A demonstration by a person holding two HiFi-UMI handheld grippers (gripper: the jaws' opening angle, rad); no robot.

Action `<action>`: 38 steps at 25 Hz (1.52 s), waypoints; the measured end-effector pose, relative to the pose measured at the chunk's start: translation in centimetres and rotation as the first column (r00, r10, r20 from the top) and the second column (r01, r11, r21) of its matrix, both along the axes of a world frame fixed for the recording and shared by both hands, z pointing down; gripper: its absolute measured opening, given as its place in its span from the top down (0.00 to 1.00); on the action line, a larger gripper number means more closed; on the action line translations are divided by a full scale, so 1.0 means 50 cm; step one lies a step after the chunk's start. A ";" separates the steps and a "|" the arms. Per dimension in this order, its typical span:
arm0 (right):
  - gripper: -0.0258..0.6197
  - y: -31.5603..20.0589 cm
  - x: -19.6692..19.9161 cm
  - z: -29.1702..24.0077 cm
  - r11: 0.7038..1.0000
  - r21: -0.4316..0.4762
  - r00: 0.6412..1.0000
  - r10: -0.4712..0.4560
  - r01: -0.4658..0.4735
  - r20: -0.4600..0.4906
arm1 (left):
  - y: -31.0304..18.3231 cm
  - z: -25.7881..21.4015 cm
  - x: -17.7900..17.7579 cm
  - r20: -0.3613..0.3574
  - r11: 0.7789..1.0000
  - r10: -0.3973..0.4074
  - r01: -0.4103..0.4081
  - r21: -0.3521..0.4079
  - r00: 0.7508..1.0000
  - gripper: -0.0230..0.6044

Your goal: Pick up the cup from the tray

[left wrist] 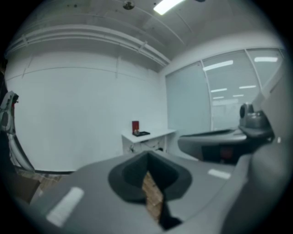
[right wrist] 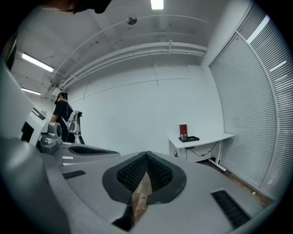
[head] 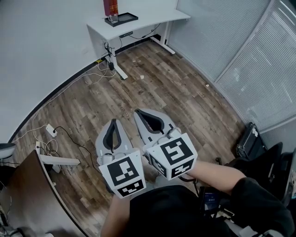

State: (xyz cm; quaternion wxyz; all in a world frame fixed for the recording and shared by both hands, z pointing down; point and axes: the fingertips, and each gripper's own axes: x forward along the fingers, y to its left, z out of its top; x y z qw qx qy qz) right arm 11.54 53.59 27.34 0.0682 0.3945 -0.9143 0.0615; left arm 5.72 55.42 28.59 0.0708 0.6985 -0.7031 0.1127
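A small clear cup (head: 113, 18) stands on a black tray (head: 125, 18) next to a tall red box (head: 110, 7), on a white desk (head: 152, 18) at the far end of the room. Both grippers are held close to the person's body, far from the desk. The left gripper (head: 114, 122) is shut with nothing in it, and so is the right gripper (head: 140, 112). In the right gripper view the cup (right wrist: 183, 136), tray (right wrist: 190, 139) and red box (right wrist: 183, 129) appear small beyond the shut right gripper (right wrist: 147, 155). The left gripper view shows the red box (left wrist: 135, 126) past the shut left gripper (left wrist: 147, 155).
Wood floor lies between me and the desk. Cables and a power strip (head: 50, 130) trail along the left wall. A dark table (head: 27, 194) is at lower left, a black bag (head: 249, 139) by the blinds at right. A person (right wrist: 62, 116) stands far left.
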 end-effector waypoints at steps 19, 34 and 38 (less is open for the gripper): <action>0.94 0.040 -0.043 -0.019 1.000 0.015 0.999 0.014 -0.014 0.033 | 0.056 -0.010 -0.060 -0.010 0.999 -0.022 0.022 0.032 1.000 0.96; 0.94 -0.039 -0.033 -0.005 1.000 -0.016 0.996 0.020 -0.019 0.090 | -0.013 0.002 -0.055 0.025 0.999 -0.028 0.027 0.018 0.999 0.96; 0.94 -0.075 -0.036 0.002 1.000 -0.022 0.996 0.010 -0.008 0.091 | -0.052 0.011 -0.059 0.022 0.999 -0.036 0.036 0.006 0.999 0.96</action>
